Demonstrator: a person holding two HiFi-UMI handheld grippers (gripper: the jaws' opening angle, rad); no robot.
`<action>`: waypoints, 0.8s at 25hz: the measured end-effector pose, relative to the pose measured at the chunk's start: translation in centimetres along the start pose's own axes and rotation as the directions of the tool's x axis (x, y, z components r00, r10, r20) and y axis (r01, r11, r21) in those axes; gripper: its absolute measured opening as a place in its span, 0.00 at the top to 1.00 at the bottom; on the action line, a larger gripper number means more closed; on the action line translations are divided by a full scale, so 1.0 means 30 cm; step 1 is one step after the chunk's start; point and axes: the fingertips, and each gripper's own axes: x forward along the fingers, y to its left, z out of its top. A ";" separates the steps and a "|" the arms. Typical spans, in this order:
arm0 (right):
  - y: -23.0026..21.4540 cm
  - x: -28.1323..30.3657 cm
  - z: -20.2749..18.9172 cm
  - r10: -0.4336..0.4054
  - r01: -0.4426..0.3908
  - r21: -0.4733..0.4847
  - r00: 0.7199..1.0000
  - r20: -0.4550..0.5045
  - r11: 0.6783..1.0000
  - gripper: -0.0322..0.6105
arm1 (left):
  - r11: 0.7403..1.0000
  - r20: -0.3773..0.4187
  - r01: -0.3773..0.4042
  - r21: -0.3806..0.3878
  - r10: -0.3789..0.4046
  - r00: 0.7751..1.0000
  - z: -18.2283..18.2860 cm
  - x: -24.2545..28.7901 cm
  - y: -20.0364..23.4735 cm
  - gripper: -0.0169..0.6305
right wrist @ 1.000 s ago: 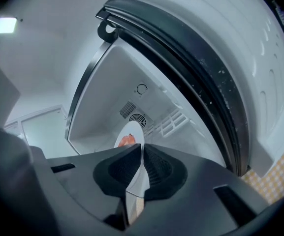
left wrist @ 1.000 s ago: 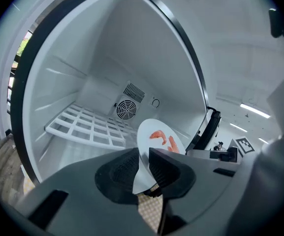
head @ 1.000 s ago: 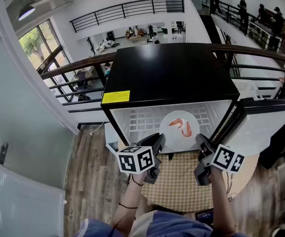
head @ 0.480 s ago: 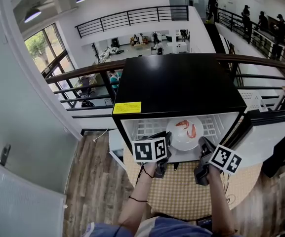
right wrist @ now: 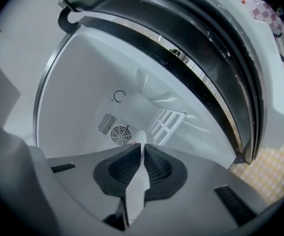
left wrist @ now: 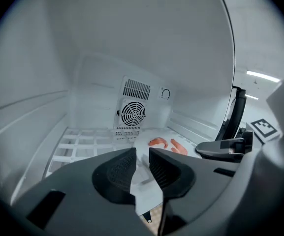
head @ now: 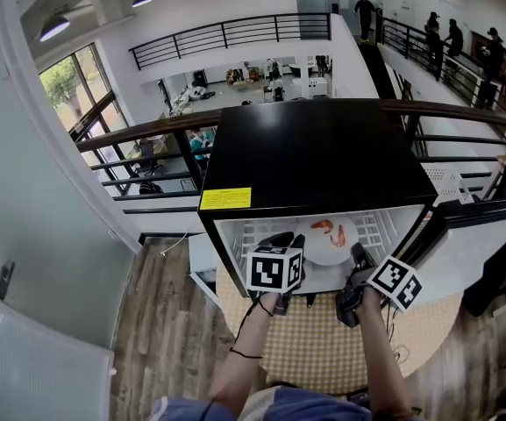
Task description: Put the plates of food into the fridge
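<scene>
Your left gripper (left wrist: pixel 141 163) clamped on the left rim of a white plate (head: pixel 323 251), your right gripper (right wrist: pixel 142 156) pinched shut on its right rim, plate inside the open black mini fridge (head: pixel 323 152), above the wire shelf (left wrist: pixel 87 144), two orange shrimp (left wrist: pixel 164 143) lying on it.

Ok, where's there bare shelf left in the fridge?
The shelf is bare left of the plate, back to the fan, and in a thin strip on its right. The front middle is crowded: plate, left gripper, right gripper.

Bright even light; sharp focus; fisheye-warped edges.
</scene>
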 end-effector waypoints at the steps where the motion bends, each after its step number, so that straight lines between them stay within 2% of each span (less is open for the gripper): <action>1: -0.001 0.001 0.006 -0.013 0.014 -0.013 1.000 0.019 1.000 0.90 | 1.000 0.007 -0.006 0.010 0.006 1.000 0.003 -0.006 0.000 0.86; 5: 0.004 0.020 0.021 -0.059 0.064 -0.062 0.995 0.084 0.996 0.90 | 1.000 0.050 -0.001 0.009 0.001 0.999 0.016 -0.055 -0.019 0.86; 9: 0.022 0.048 0.004 -0.070 0.083 -0.159 0.994 0.084 0.984 0.90 | 0.999 0.071 0.031 0.014 -0.032 0.997 -0.015 -0.115 -0.060 0.86; 14: 0.048 0.067 -0.019 -0.080 0.097 -0.367 0.995 0.062 0.925 0.89 | 0.997 0.086 0.076 -0.008 -0.075 0.993 -0.072 -0.184 -0.098 0.86; 18: 0.064 0.062 -0.038 -0.065 0.078 -0.483 0.997 0.043 0.872 0.88 | 0.993 0.109 0.118 -0.022 -0.114 0.987 -0.109 -0.221 -0.128 0.86; 19: 0.074 0.055 -0.044 -0.056 0.067 -0.501 0.998 0.037 0.863 0.85 | 0.992 0.111 0.127 -0.024 -0.123 0.986 -0.120 -0.226 -0.138 0.86; 20: 0.082 0.046 -0.048 -0.048 0.058 -0.514 0.998 0.033 0.856 0.78 | 0.990 0.109 0.136 -0.023 -0.133 0.985 -0.132 -0.229 -0.150 0.86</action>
